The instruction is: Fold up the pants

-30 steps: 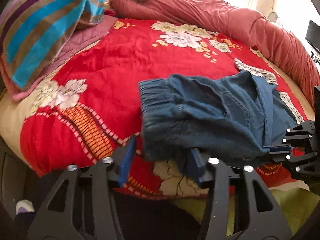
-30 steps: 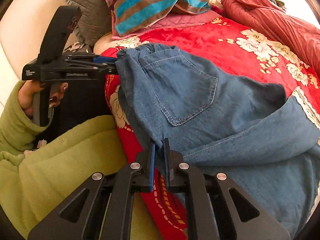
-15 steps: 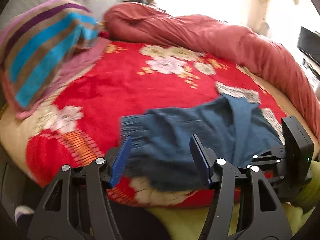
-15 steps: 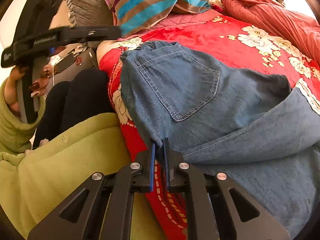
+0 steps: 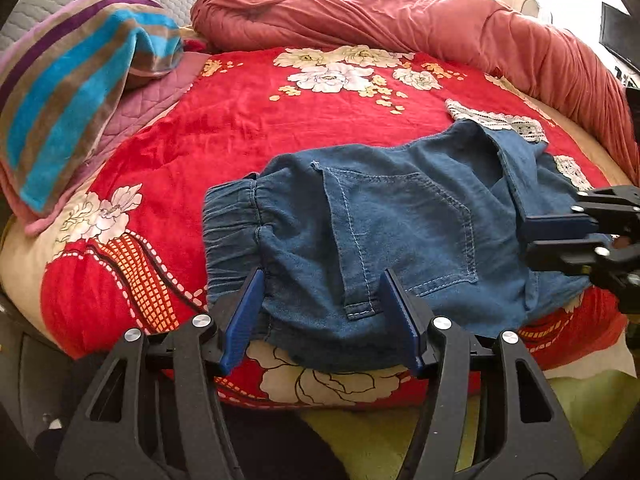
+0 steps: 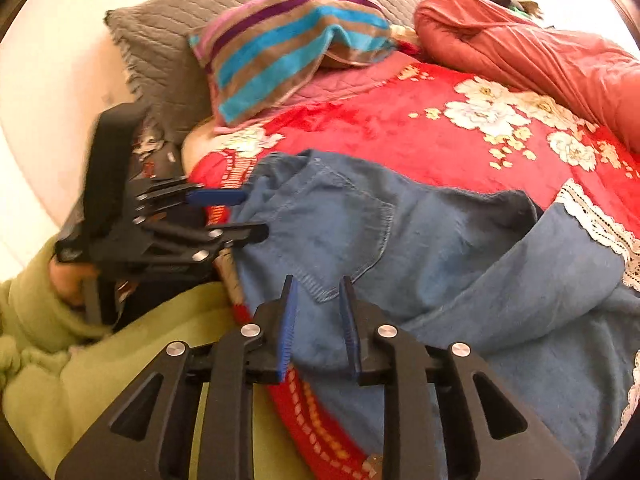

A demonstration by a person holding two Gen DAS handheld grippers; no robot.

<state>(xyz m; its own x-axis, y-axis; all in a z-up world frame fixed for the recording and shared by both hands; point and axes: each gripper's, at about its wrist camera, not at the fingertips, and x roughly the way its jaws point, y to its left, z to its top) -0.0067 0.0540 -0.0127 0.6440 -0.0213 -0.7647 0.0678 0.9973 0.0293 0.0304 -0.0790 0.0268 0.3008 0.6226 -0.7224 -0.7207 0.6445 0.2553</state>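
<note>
Since a second ago the right gripper (image 6: 316, 324) let go: it was pinched shut on the denim edge, now its jaws are opening, cloth lies between the pads but they no longer press it. The left gripper (image 5: 324, 312) has pulled back off the waistband corner and stands released, jaws apart, with fabric below the gap and nothing gripped. The pants (image 5: 400, 232) lie in a partly folded heap at the near edge of the bed (image 5: 208, 128), on the red floral blanket, elastic waistband toward the left end, back pocket facing up, a leg flap doubled over toward the right; lace-trimmed hems show past it. Striped pillow (image 5: 72, 92) at the far-left corner, rolled red quilt (image 5: 400, 20) along the far edge, both well apart from the pants. Handling guess: soft thin denim, light, limp, no slip, it will sag and crease anywhere unsupported. Best holds look like the gathered waistband corners or the doubled fold edge, both thick enough to pinch.
</note>
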